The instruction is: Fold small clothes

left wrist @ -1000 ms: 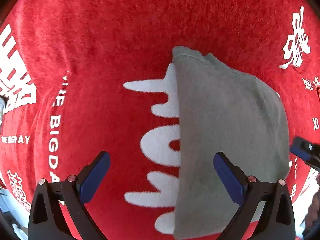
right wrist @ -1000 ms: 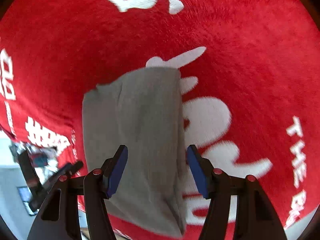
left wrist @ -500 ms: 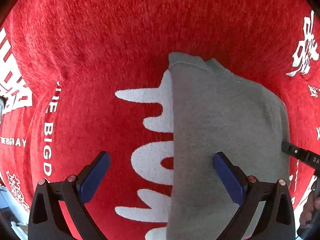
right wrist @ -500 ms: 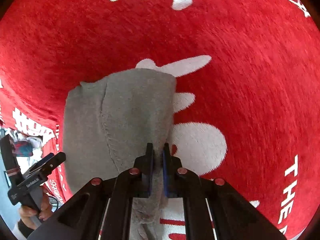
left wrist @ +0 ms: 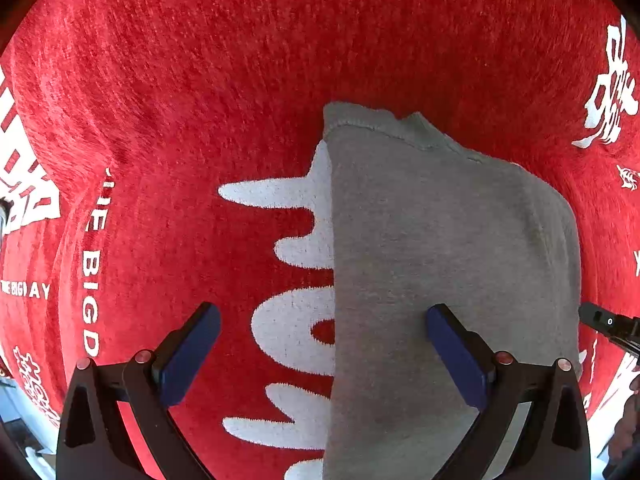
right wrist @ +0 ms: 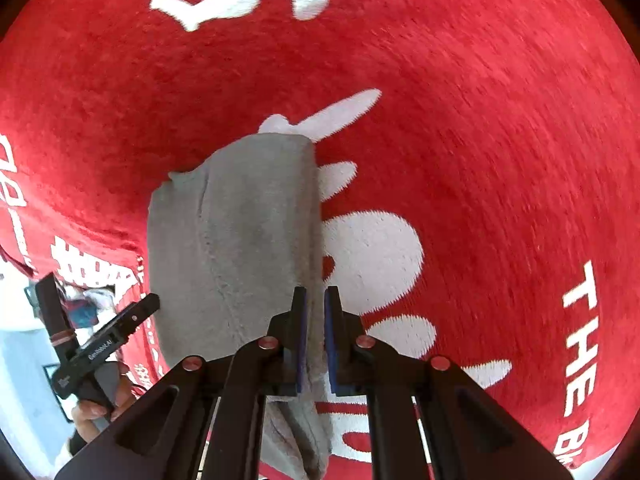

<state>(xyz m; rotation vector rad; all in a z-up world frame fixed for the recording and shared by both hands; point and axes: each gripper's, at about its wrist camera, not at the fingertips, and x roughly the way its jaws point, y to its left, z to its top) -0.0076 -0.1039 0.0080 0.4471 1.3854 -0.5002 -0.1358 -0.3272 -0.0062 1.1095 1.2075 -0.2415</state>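
We work on a red plush cloth [left wrist: 240,80] with white lettering, spread under everything, and on it lies the one small grey garment [left wrist: 440,260], already doubled lengthwise into a long strip with a straight folded edge on one side and a stitched hem at the far end.

We judge the step in hand to be the next fold: one corner is gripped, the lift not yet made. The next move, as we read it, calls for raising the near end and carrying it over to the far hem, keeping the layers aligned, while the other tool either pins the strip or takes the neighbouring corner.

The fabric looks soft, thick and limp, so it may sag or slip apart when lifted.

Our right gripper [right wrist: 315,332] has its jaws narrowed onto the garment's near edge, cloth pinched between the blue pads. Our left gripper [left wrist: 320,344] hangs wide open over the straight edge, pointing down, holding nothing.
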